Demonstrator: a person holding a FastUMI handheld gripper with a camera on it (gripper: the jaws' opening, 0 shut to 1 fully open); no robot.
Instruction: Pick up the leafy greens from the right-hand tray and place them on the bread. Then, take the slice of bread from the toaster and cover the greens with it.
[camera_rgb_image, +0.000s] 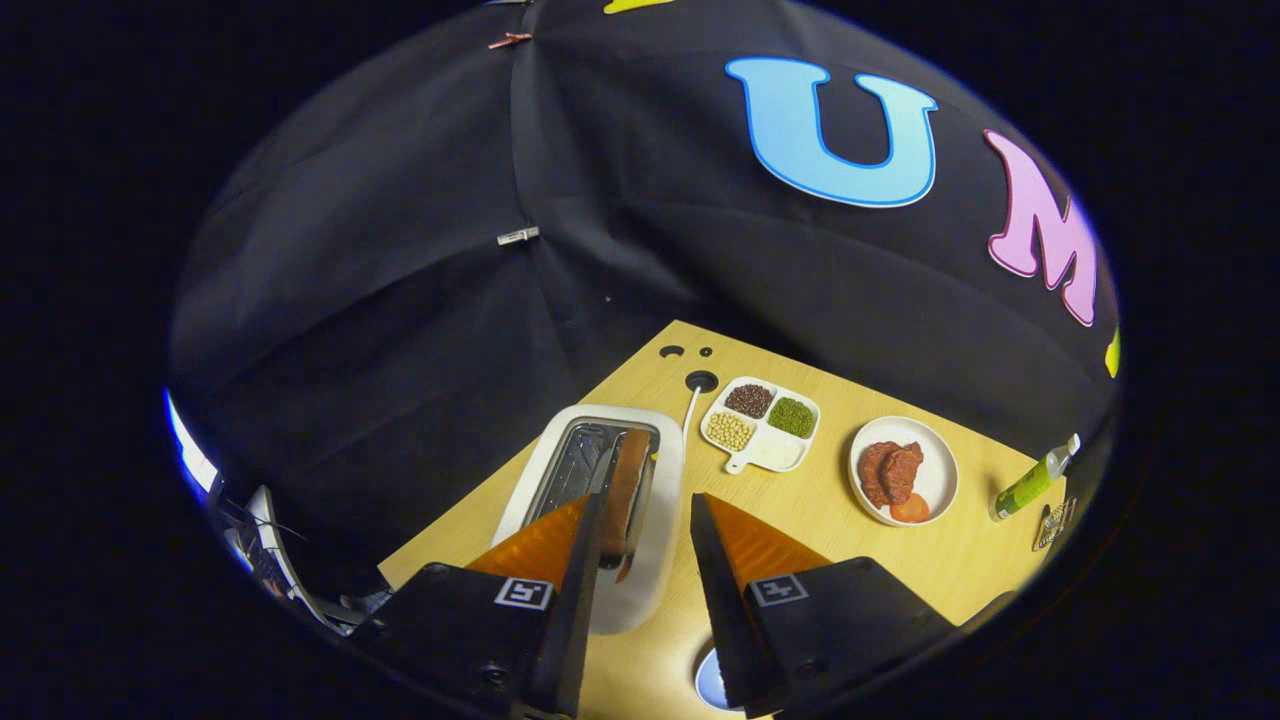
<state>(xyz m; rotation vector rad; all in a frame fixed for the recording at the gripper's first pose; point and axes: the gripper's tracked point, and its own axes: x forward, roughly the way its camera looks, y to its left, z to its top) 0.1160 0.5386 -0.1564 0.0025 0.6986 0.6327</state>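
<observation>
Gripper (645, 510) jaws open wide, empty, orange wedge fingers (545, 540) above pale wood worktop (850, 560). Brown bread slice (627, 490) upright in glossy white toaster (665, 500), just ahead of left finger. Beyond: divided white dish (770, 450) of beans, round plate (935, 475) with meat (890, 470).

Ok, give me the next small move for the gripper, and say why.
Probably shift the gripper a little toward the toaster and lower it. The fingers are open and hold nothing, and the bread stands upright in the slot just by the left finger, not yet between the two.
</observation>
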